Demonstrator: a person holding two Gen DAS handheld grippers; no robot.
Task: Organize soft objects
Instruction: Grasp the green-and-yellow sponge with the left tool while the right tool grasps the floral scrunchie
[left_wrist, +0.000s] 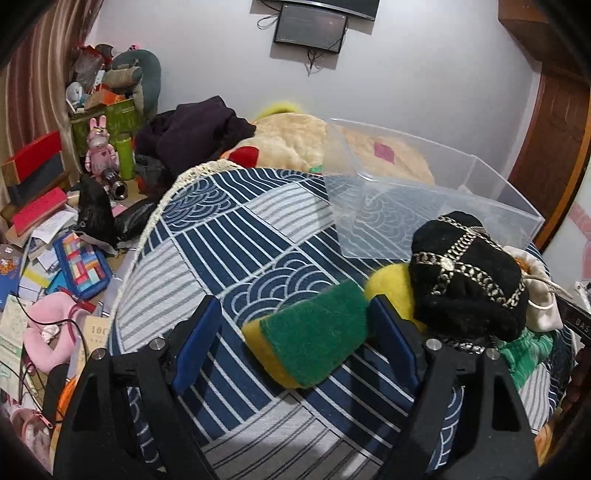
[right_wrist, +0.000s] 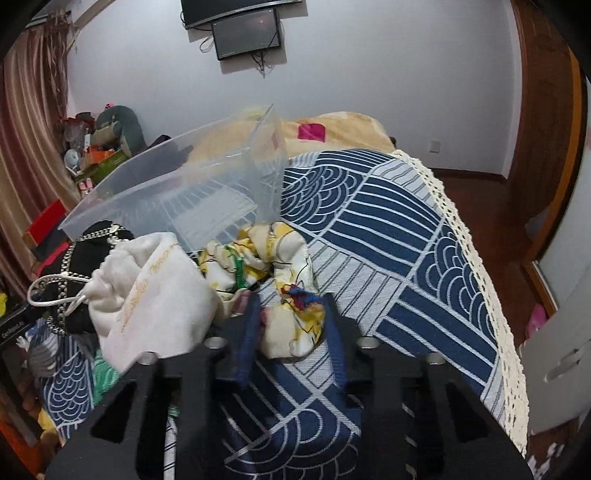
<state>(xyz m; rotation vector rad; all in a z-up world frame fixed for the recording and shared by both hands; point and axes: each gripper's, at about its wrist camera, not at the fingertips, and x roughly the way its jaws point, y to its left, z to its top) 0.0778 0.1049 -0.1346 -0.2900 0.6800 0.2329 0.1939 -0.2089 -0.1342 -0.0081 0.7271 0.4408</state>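
A green and yellow sponge (left_wrist: 310, 341) lies on the blue patterned cloth (left_wrist: 221, 236) between the open jaws of my left gripper (left_wrist: 293, 328); its right end touches the right finger. Beside it sit a yellow ball (left_wrist: 391, 291) and a black gold-trimmed pouch (left_wrist: 469, 280). A clear plastic bin (left_wrist: 424, 192) stands behind. My right gripper (right_wrist: 291, 314) is partly closed around the near end of a yellow printed cloth (right_wrist: 284, 266); whether it pinches it is unclear. A white drawstring bag (right_wrist: 147, 291) lies to its left, against the black pouch (right_wrist: 74, 266). The bin (right_wrist: 177, 184) stands behind them.
A lace edge (right_wrist: 476, 266) borders the cloth on the right, with wooden floor beyond. A beige blanket (left_wrist: 295, 140) and dark clothes (left_wrist: 195, 133) lie behind the bin. Cluttered boxes, books and toys (left_wrist: 55, 236) fill the left side. A green cloth (left_wrist: 528, 350) lies under the pouch.
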